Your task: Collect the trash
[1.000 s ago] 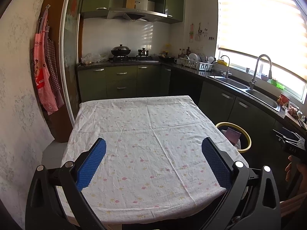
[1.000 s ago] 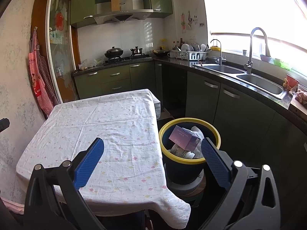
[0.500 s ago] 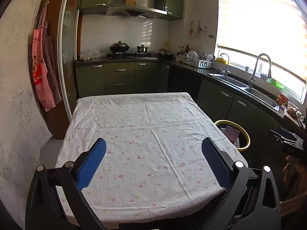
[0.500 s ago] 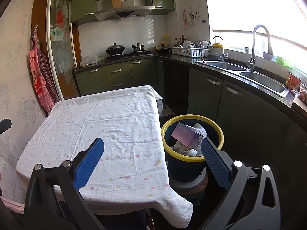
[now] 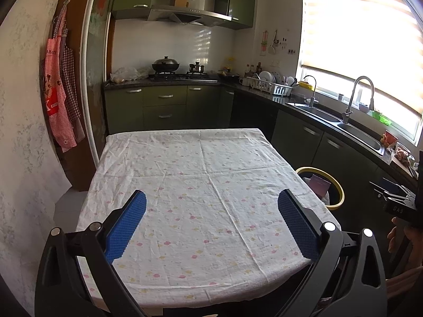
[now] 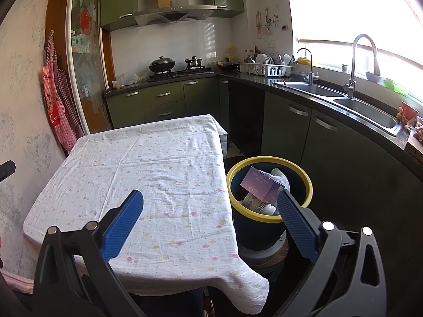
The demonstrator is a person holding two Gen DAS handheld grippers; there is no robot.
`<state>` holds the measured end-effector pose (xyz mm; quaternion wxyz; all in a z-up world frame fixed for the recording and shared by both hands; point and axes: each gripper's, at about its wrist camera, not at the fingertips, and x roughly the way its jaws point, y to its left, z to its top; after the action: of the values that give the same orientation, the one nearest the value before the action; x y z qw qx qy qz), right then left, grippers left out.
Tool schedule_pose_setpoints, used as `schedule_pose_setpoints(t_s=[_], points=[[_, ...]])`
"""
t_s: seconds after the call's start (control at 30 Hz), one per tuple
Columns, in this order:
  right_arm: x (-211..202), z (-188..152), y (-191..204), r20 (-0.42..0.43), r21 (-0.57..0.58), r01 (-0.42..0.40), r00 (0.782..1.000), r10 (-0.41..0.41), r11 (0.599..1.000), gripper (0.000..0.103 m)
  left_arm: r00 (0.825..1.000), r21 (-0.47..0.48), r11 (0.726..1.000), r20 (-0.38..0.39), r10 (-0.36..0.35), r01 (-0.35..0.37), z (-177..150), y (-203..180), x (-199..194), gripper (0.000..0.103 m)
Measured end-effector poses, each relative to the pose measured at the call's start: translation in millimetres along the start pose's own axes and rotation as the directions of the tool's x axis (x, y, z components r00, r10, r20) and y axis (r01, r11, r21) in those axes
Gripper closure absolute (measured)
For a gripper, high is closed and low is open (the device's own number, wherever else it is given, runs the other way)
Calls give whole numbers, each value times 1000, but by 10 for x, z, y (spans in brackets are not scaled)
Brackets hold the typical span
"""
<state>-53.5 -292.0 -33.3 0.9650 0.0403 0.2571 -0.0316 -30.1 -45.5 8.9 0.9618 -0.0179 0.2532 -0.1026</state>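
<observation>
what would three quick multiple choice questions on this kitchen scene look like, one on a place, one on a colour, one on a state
1. Where does the bin stand?
A. on the table
B. on the floor beside the table
C. in the sink

2. What colour is the bin's rim?
A. yellow
B. red
C. white

3. How do the right gripper fingers stand?
A. shut on a box
B. shut on nothing
C. open, holding nothing

Answers:
1 B, it sits low next to the table's edge.
2 A, a yellow ring tops the dark tub.
3 C, both blue pads are spread wide apart.
</observation>
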Motion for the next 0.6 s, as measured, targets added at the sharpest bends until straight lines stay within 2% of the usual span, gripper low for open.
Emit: schedule_pose_setpoints(t_s=[0.6], points=[[13,-14,-5,-7,1,1,1000,-1,1000,7,1000,9,1000,-10,23,-23,5,-32,22,5]])
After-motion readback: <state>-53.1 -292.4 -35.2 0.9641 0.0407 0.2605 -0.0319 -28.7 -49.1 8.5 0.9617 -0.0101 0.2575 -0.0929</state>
